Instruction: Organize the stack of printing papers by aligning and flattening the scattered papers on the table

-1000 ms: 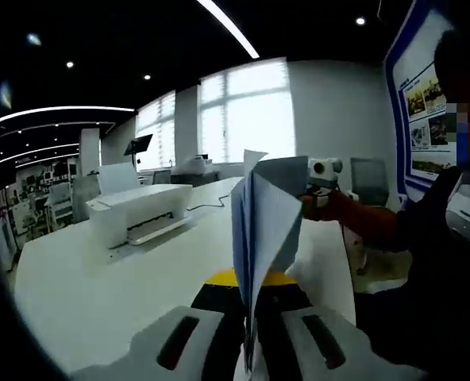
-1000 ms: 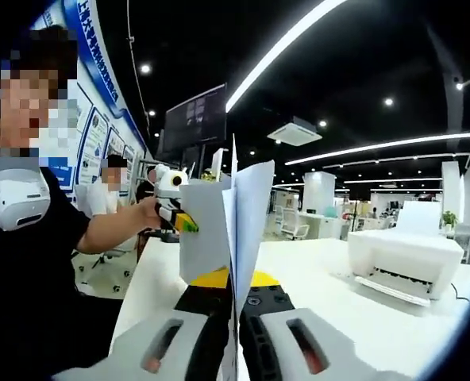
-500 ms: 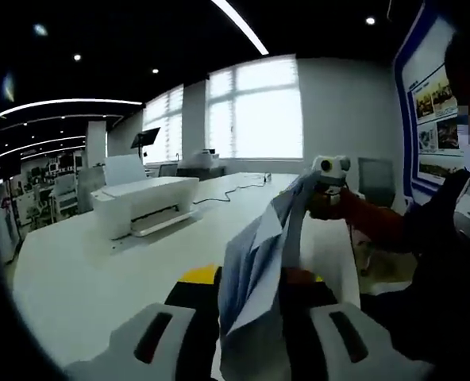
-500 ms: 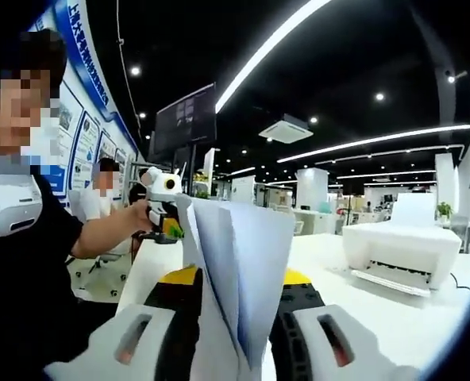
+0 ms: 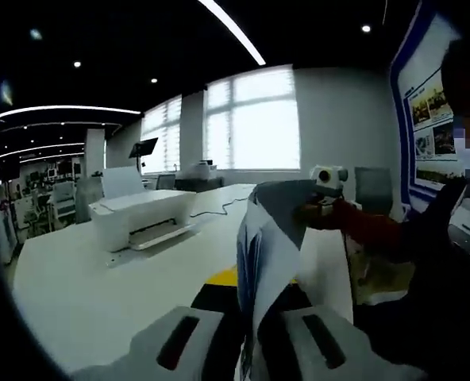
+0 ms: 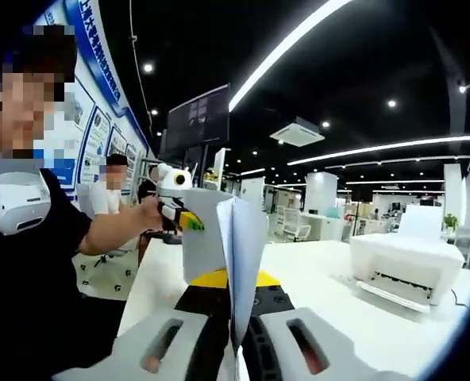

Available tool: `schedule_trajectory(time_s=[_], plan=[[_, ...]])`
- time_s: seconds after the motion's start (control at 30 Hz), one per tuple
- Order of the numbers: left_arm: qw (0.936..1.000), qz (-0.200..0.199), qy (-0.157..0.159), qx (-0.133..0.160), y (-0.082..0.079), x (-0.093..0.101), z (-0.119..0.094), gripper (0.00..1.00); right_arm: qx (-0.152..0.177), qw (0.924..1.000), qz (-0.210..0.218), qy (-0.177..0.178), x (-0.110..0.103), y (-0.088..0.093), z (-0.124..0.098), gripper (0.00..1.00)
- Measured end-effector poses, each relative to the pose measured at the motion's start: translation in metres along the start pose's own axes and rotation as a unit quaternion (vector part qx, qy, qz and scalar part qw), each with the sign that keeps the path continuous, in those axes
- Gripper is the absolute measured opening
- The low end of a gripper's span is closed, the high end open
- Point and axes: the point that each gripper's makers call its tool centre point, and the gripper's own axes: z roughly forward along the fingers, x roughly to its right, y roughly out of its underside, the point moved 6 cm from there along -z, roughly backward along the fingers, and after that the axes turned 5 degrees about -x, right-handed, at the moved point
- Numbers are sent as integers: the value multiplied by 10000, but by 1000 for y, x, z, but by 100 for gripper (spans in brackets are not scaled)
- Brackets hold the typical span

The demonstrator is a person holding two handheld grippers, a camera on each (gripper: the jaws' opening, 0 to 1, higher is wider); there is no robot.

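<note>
two pairs of tongs hold one sheaf of papers [image 5: 265, 238] between them, lifted on edge above the white desk [image 5: 100, 286]. in the left gripper view the left tongs [image 5: 249, 349] have their white jaws drawn in close on the near edge of the papers, which rise from between the jaws as a fanned, slightly splayed bundle of bluish-white sheets. at the far end of the bundle the right tongs [image 5: 318, 194] pinch the opposite edge, carried by a hand [image 5: 314, 213] with a red-orange sleeve [image 5: 366, 226] behind it.

in the right gripper view the right tongs [image 6: 236, 349] are likewise clamped on the papers [image 6: 235, 254], seen nearly edge-on as a thin upright stack with one sheet leaning off to the left. the left tongs [image 6: 179, 208] grip the far edge there, held by the person's hand [image 6: 149, 214], with a bare forearm [image 6: 112, 230] leading back to a dark shirt.

a white printer [image 5: 140, 216] stands on the desk well to the left of the papers in the left gripper view, and to the right [image 6: 402, 266] in the right gripper view. bright windows [image 5: 255, 119] fill the far wall. a blue-framed poster board [image 5: 425, 103] stands on the right side. a second person [image 6: 108, 190] stands farther off in the right gripper view, below a dark hanging screen [image 6: 195, 119].
</note>
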Motion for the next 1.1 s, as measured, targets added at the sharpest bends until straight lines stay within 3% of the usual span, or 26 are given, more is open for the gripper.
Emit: schedule_trajectory(time_s=[0.03,0.07,0.1,0.13,0.17,0.47,0.5,0.57,0.6,0.63,0.7,0.73,0.93,0.97,1.0,1.03,1.07,1.1], plan=[[9999,108,3,-29,1,1,1,7,-20,10000,34,-6,0,0,0,0],[9999,116,-25,-48,3,1,3,11,1,9993,343,160,2,1,0,7],[9995,-246,-78,-179,8,-1,4,30,151,9979,619,139,2,1,3,24],[9988,-424,-149,-214,11,-2,6,44,95,9977,655,124,2,3,3,37],[9991,-344,-150,-191,13,-4,7,47,78,9982,583,127,2,5,3,37],[9993,-251,-92,-243,17,-3,8,46,46,9987,492,120,0,10,2,30],[9994,-206,-69,-251,17,-3,8,41,29,9988,471,130,-1,10,2,25],[9994,-68,43,-339,18,-1,8,19,-18,9994,345,30,-2,10,0,0],[9994,-43,85,-342,18,0,7,8,3,9996,276,-35,-3,8,0,0],[9994,-202,78,-264,15,2,7,7,-12,9996,290,-6,-3,7,0,0],[9995,-28,150,-273,14,6,6,7,15,9999,141,21,-3,2,-2,0],[9996,74,18,-259,12,5,5,7,22,9999,144,29,-3,1,-3,0],[9998,94,-31,-144,2,4,-1,7,103,9996,242,-122,-3,-6,-2,0],[9998,85,-26,-165,4,3,0,13,-28,9996,263,133,2,-4,-2,1],[9999,12,-46,-96,6,2,2,31,-70,9989,303,339,5,-2,0,19],[9993,-324,-132,-90,10,0,4,46,-79,9984,426,355,5,-1,2,35],[9976,-617,-67,-296,16,-1,4,45,-117,9985,430,307,6,1,3,39],[9984,-496,-82,-251,18,-4,5,41,-123,9986,413,307,5,2,2,33]])
